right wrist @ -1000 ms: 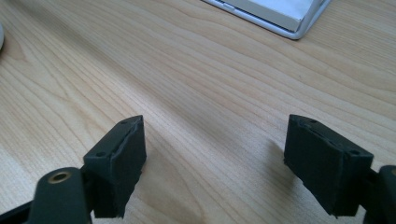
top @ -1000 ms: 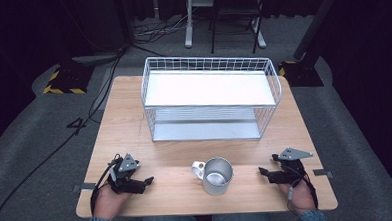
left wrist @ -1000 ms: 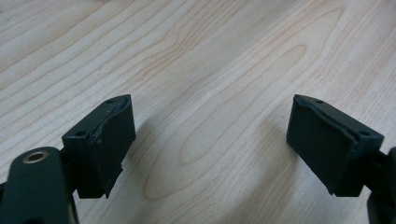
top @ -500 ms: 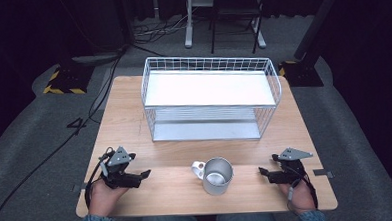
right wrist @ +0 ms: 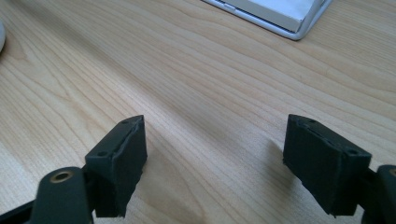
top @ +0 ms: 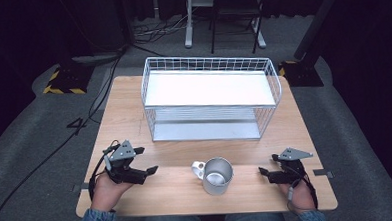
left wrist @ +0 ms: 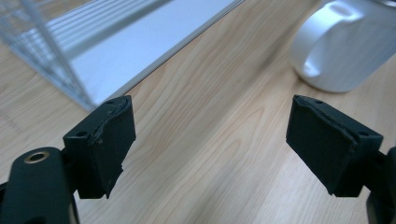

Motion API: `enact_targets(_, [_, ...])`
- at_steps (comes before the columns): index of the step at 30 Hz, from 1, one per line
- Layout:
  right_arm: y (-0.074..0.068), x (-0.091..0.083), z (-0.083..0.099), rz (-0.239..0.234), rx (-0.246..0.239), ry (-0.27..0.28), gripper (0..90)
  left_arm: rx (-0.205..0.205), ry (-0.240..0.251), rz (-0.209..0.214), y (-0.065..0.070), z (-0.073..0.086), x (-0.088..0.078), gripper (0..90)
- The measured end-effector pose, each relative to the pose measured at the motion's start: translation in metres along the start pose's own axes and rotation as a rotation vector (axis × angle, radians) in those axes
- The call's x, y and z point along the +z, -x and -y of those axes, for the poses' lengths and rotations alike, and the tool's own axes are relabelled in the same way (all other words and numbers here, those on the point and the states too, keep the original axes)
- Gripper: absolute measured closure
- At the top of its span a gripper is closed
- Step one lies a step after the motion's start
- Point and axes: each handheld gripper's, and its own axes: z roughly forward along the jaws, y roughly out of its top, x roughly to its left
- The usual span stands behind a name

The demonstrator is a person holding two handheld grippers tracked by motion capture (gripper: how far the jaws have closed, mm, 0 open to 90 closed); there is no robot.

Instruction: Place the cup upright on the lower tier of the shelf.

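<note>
A metal mug [top: 216,175] with a white handle stands near the front edge of the wooden table [top: 124,108], between my two grippers. My left gripper [top: 147,160] is open to its left, lifted a little and pointing toward the mug. In the left gripper view the mug [left wrist: 345,44] sits beyond and to the right of the wide-apart jaws of the left gripper [left wrist: 210,144]. My right gripper [top: 264,166] is open to the mug's right, low over the table. The right gripper [right wrist: 212,161] has bare wood between its jaws.
A white wire basket rack [top: 208,65] with a white shelf stands at the middle back of the table. Its lower shelf [left wrist: 121,44] reaches toward the left gripper. Chair legs and cables lie on the dark floor beyond.
My left gripper has risen and moved forward and right toward the mug. The right gripper and the mug have stayed in place.
</note>
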Motion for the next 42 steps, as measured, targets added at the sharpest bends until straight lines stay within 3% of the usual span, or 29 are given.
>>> enact_targets(11, [0.000, 0.000, 0.000, 0.000, 0.001, 0.000, 21.8, 0.052, 0.035, 0.095, 0.013, -0.023, 0.018, 16.2])
enact_targets(16, [0.000, 0.000, 0.000, 0.000, 0.000, 0.000, 21.8, 0.102, 0.034, 0.136, 0.024, -0.033, 0.029, 16.3])
enact_targets(27, [0.000, 0.000, 0.000, 0.001, 0.000, 0.000, 21.7, 0.155, 0.045, 0.208, 0.037, -0.043, 0.049, 16.2])
enact_targets(35, [0.000, 0.000, 0.000, 0.001, 0.000, 0.001, 21.7, 0.180, 0.035, 0.245, 0.045, -0.046, 0.061, 16.6])
enact_targets(38, [0.000, 0.000, 0.000, 0.000, 0.000, 0.000, 21.7, 0.183, 0.035, 0.273, 0.047, -0.046, 0.070, 17.3])
enact_targets(40, [0.000, 0.000, 0.000, 0.002, 0.002, 0.000, 21.7, 0.163, 0.049, 0.331, 0.046, -0.044, 0.080, 18.4])
enact_targets(42, [0.000, 0.000, 0.000, 0.002, 0.002, 0.000, 21.8, 0.165, 0.043, 0.336, 0.046, -0.043, 0.083, 18.8])
